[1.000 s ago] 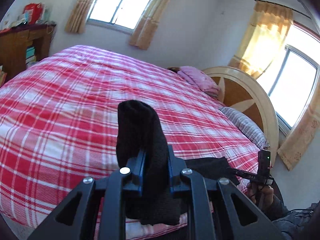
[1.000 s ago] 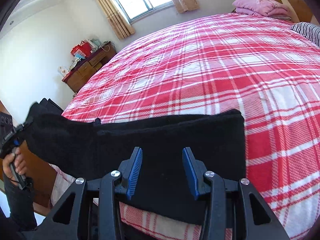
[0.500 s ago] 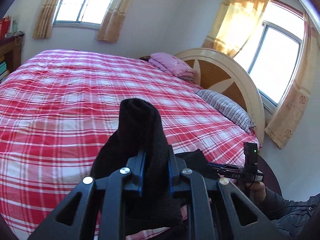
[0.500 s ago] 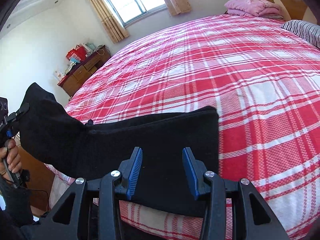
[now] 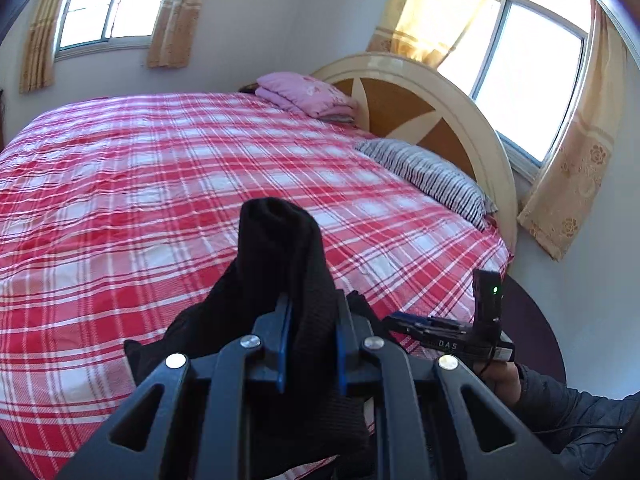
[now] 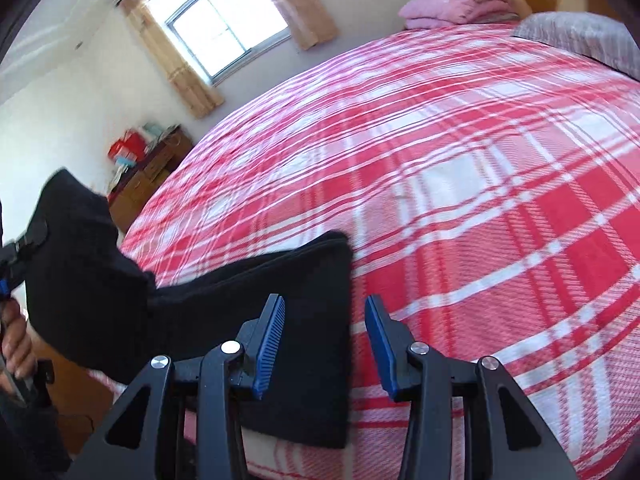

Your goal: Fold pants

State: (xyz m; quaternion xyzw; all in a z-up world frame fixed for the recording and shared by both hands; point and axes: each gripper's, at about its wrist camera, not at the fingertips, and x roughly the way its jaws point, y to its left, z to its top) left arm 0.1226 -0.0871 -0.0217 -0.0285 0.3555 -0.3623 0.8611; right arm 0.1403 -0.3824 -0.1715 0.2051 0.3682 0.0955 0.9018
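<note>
The black pants (image 6: 256, 304) lie across the near edge of the red plaid bed (image 6: 460, 152). My left gripper (image 5: 310, 344) is shut on one end of the pants (image 5: 280, 256) and holds it bunched and lifted; that raised end shows at the left of the right wrist view (image 6: 76, 264). My right gripper (image 6: 325, 340) is open and empty, its left finger over the pants' flat end, which lies on the bed. The right gripper also shows low right in the left wrist view (image 5: 436, 332).
A pink folded blanket (image 5: 308, 94) and a striped pillow (image 5: 428, 176) lie by the rounded headboard (image 5: 440, 120). A wooden dresser (image 6: 148, 176) with clutter stands left of the bed. Windows with curtains are on two walls.
My left gripper has swung right with the lifted pants end. In the right wrist view the flat end has shifted left and now lies mostly under the left finger.
</note>
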